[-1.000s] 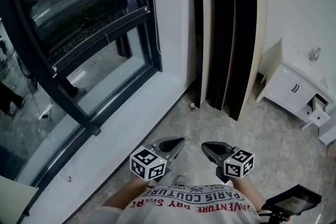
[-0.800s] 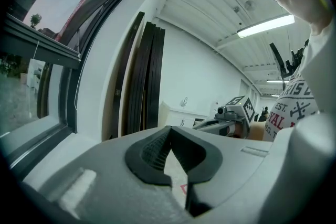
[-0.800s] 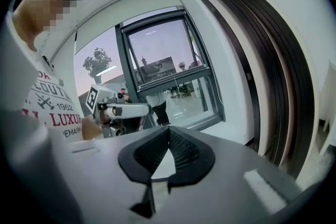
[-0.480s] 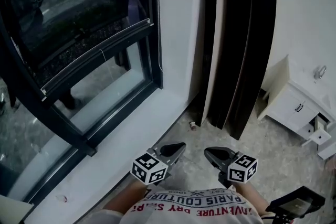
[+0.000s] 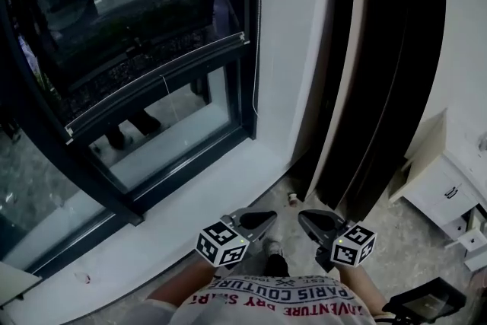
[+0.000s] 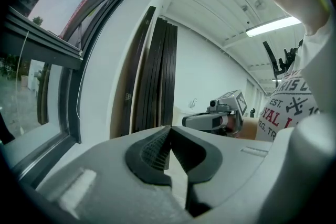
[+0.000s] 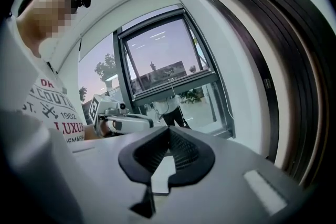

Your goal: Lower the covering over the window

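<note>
Our left gripper (image 5: 257, 220) and right gripper (image 5: 314, 223), each with its jaws pressed together on nothing, ride low and side by side at our waist, a little short of the window (image 5: 152, 49); we judge them shut and empty because this is the approach, with nothing yet to take hold of. Both point roughly at the white strip of wall (image 5: 293, 49) on the window's right, and the aim makes sense: a thin cord (image 5: 261, 27) hangs down that strip, just beside the window's dark frame (image 5: 249, 49), and we take it for the pull of the covering. The covering itself shows in none of our views; the window's glass stands bare as far as we can see, so we reckon it is gathered above the window, out of sight, and the lowering not yet begun. Under the window runs a low white sill (image 5: 190, 217), which leaves us room to step close. Further right of the window than the cord, dark panels (image 5: 388, 87) lean upright against the wall, and past them stands a white cabinet (image 5: 441, 194), both well apart from the cord. To work the cord, one gripper would need to part its jaws and rise to it
</note>
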Tool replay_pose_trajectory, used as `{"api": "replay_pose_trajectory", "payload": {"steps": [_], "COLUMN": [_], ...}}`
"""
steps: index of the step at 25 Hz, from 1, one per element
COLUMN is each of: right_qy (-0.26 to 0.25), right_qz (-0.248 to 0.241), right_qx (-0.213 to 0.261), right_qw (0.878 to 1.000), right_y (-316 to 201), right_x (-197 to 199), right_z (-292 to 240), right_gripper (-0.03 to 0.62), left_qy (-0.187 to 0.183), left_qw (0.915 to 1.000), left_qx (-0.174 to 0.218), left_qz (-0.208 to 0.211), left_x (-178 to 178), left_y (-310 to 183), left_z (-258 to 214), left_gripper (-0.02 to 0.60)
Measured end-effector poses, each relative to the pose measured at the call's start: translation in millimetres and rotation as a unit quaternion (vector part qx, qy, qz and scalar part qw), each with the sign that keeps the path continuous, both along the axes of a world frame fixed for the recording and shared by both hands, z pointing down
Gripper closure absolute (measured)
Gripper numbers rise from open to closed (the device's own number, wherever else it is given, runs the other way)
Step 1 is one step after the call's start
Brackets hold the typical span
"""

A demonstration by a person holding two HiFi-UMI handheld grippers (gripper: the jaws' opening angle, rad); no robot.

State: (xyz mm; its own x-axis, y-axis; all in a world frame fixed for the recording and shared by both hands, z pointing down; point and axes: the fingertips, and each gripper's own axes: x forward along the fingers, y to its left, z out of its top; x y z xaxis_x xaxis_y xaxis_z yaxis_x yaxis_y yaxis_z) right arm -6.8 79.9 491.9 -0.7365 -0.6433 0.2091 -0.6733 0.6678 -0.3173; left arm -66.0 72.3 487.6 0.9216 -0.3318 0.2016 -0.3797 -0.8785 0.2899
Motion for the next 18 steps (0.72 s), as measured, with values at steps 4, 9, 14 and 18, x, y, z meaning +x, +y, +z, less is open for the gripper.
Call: {"api": "replay_pose_trajectory", "payload": {"steps": [4, 9, 14, 18], "right_qy": [-0.018, -0.030, -0.029, -0.016], "right_qz": [-0.019, -0.032, -0.053, -0.060], "right_qx": [0.007, 0.012, 0.029, 0.057], "right_qw": [1.000, 0.999, 0.998, 0.996], "right_y": [-63, -153, -224, -269], "right_x": [7, 32, 60, 72], "right_z": [-7, -15, -36, -57], "right_gripper": [0.589, 0.589, 0.589, 0.589], "left_qy": [-0.010, -0.030, -0.028, -0.020], "left_qw": [0.9999, 0.9994, 0.9988, 0.9971], "left_qx": [-0.002, 0.000, 0.009, 0.043], "left_qz": [-0.009, -0.016, -0.039, -0.059], "left_x": [21, 47, 82, 96], "left_y": [-52, -131, -204, -244], "left_z": [0, -5, -26, -49], "left_gripper": [0.578, 0.578, 0.578, 0.578]}}
